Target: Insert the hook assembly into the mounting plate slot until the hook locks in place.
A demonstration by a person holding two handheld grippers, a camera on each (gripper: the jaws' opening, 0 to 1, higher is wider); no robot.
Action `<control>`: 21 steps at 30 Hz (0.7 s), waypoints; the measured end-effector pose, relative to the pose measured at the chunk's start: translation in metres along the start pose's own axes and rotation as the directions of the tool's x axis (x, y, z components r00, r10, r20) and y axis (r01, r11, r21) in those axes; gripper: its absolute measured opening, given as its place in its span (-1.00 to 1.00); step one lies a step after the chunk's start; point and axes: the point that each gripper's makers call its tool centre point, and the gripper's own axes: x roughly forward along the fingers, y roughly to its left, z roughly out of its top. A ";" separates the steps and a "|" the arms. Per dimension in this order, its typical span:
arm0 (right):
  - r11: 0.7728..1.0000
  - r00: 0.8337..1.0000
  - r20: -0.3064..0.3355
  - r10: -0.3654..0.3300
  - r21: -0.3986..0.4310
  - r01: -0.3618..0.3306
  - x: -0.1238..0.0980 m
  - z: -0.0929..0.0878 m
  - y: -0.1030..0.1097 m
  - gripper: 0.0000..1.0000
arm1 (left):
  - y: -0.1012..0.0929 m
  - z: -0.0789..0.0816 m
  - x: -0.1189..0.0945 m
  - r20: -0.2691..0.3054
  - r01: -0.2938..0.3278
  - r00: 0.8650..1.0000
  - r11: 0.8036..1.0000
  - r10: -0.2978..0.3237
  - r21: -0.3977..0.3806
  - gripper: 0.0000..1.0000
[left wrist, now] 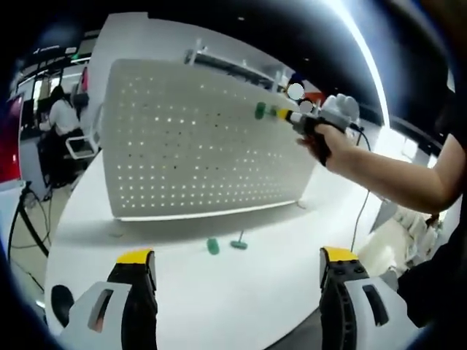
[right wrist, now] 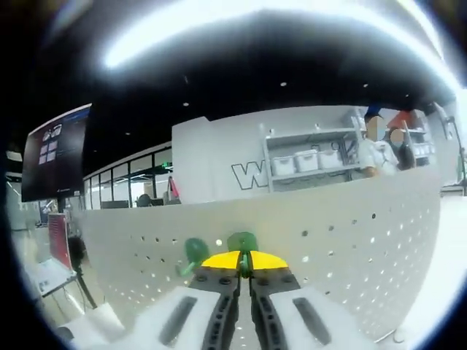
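Left hand-held gripper (left wrist: 237, 273): held low over the bench (left wrist: 219, 299) with jaws spread wide and nothing between them; it is judged to be kept back so the board and spare parts can be seen.

Mounting plate (left wrist: 197, 146): a white perforated board is stood upright on the bench, its holes facing the person so a hook can be pushed straight in.

Spare hooks: one green hook (left wrist: 212, 246) and a second green hook (left wrist: 239, 244) are left lying on the bench just in front of the board's foot, apart from both grippers, presumably waiting their turn.

Mounted hook (left wrist: 260, 111): a green piece is seen against the board near its upper right; in the right gripper view it (right wrist: 194, 254) sits at the board face (right wrist: 343, 226), just beside the held one. Whether it is locked cannot be told.

Right hand-held gripper (left wrist: 292, 117): carried by the person's hand (left wrist: 328, 135) up to the board; in its own view the jaws (right wrist: 244, 268) are pressed together on a green hook assembly (right wrist: 242, 242), held nose-first at the holes for insertion. Seating is judged not yet confirmed.
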 end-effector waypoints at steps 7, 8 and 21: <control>0.999 0.999 0.013 -0.037 0.040 0.036 0.002 -0.003 -0.003 -1.00 | 0.002 -0.001 0.000 -0.013 -0.003 1.000 1.000 0.003 0.003 0.87; 0.999 0.999 0.016 -0.035 0.036 0.035 0.004 -0.003 -0.003 -1.00 | 0.002 0.000 0.000 -0.011 -0.003 1.000 1.000 0.003 0.004 0.87; 0.998 0.999 -0.008 -0.053 -0.020 0.053 0.007 -0.006 -0.001 -1.00 | 0.004 -0.003 0.001 -0.020 -0.013 1.000 1.000 0.012 -0.005 0.87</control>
